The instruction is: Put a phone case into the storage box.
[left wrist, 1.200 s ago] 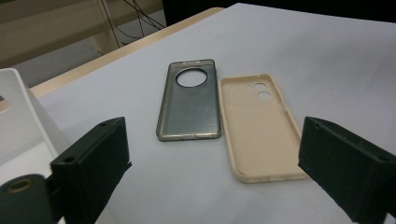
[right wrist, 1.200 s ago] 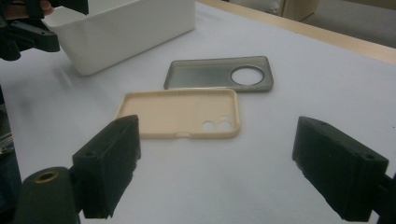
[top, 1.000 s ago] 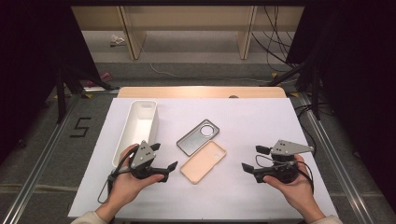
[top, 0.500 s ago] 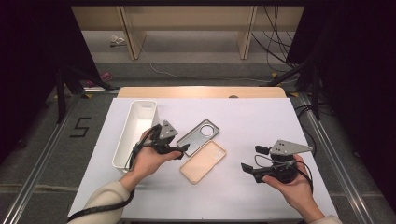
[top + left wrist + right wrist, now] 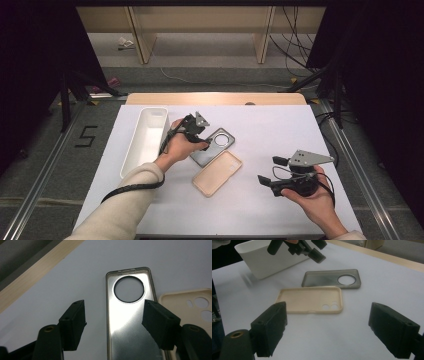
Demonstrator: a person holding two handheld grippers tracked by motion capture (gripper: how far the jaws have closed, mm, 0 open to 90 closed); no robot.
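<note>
A translucent grey phone case (image 5: 214, 153) with a round camera hole lies inside up at the middle of the white table (image 5: 280, 125). A beige phone case (image 5: 217, 173) lies just in front of it. My left gripper (image 5: 205, 137) hovers open over the grey case's near-left part. In the left gripper view the jaws straddle the grey case (image 5: 130, 327) without touching it, with the beige case (image 5: 192, 302) at the right. My right gripper (image 5: 269, 171) rests open at the front right, empty. Its view shows the beige case (image 5: 309, 300), the grey case (image 5: 324, 278) and the left gripper (image 5: 312, 251).
A long white bin (image 5: 146, 140) stands along the table's left side, seen also as the white bin (image 5: 267, 260) behind the cases. The table's wooden far edge (image 5: 215, 98) borders a floor with cables and stands beyond.
My left hand has carried its gripper from the front left forward and to the right, over the grey case. The right gripper has stayed where it was.
</note>
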